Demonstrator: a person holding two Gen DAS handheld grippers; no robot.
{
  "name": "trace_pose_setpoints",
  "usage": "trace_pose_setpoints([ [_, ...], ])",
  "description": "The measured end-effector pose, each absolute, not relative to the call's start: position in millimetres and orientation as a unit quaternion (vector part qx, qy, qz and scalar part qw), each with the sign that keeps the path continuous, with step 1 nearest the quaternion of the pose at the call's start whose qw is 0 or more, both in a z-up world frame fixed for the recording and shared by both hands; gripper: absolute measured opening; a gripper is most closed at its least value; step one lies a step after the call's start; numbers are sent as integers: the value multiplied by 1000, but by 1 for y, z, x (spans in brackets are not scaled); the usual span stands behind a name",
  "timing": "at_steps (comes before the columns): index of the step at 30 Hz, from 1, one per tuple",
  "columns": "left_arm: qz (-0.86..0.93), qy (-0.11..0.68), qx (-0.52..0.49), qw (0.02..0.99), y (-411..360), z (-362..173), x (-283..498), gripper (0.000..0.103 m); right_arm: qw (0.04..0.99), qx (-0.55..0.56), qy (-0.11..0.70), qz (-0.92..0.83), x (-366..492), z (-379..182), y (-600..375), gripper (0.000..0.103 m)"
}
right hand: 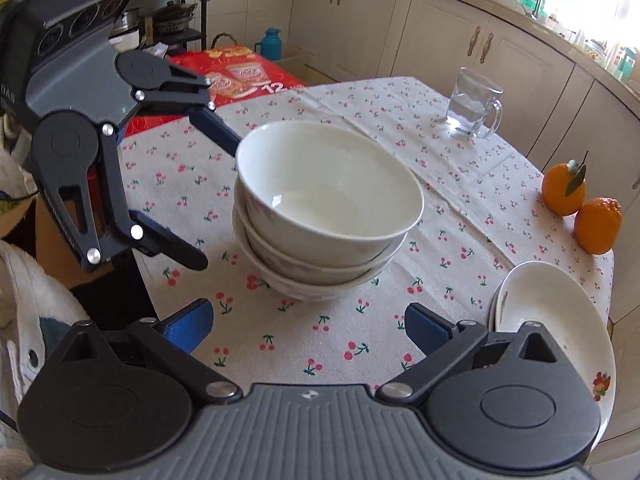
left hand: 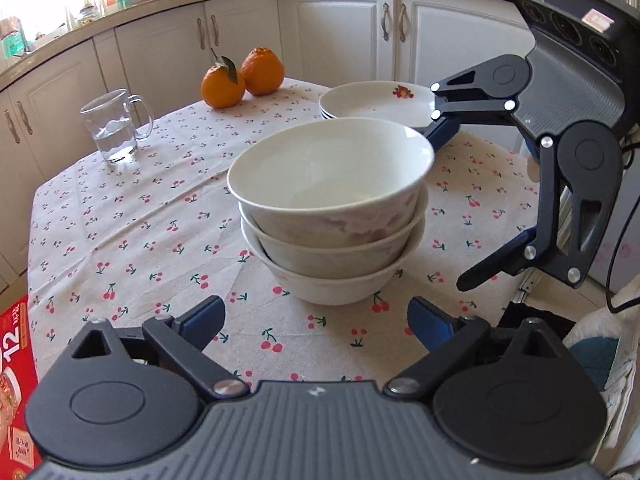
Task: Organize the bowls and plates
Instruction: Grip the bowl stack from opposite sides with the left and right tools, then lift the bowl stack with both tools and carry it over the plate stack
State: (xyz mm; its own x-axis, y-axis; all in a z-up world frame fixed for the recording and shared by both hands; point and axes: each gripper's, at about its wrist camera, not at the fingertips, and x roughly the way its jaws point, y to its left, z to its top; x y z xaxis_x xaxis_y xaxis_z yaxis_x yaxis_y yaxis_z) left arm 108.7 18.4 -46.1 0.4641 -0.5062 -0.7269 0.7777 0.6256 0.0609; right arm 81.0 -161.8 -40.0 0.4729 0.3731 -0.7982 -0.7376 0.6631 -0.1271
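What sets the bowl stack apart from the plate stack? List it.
The bowl stack is tall, three deep bowls nested; the plate stack is low and flat. The bowls sit mid-table, the plates near the table's edge. The top plate shows a fruit print on its inner face; the top bowl's inside is plain. Both are white, on the cherry-print tablecloth.

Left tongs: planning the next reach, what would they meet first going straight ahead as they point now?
Most likely the stack of bowls, centred ahead of the open left tongs; only bare tablecloth lies between, though depth is uncertain.
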Motion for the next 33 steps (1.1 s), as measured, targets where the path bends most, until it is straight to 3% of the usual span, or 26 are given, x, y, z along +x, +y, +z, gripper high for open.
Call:
trace_pose_setpoints([
  [10, -492, 343, 238, 764, 9, -54, 145, 94, 806, -237, 386, 381, 116, -55, -158, 101],
  [14, -524, 349, 245, 737, 7, -56, 154, 89, 794, -247, 383, 402, 123, -54, -154, 100],
  [25, -552, 350, 248, 715, 5, -56, 167, 84, 767, -245, 395, 442, 138, -53, -151, 89],
  [33, -555, 350, 252, 712, 3, -56, 169, 81, 763, -249, 397, 444, 138, -53, -150, 88],
])
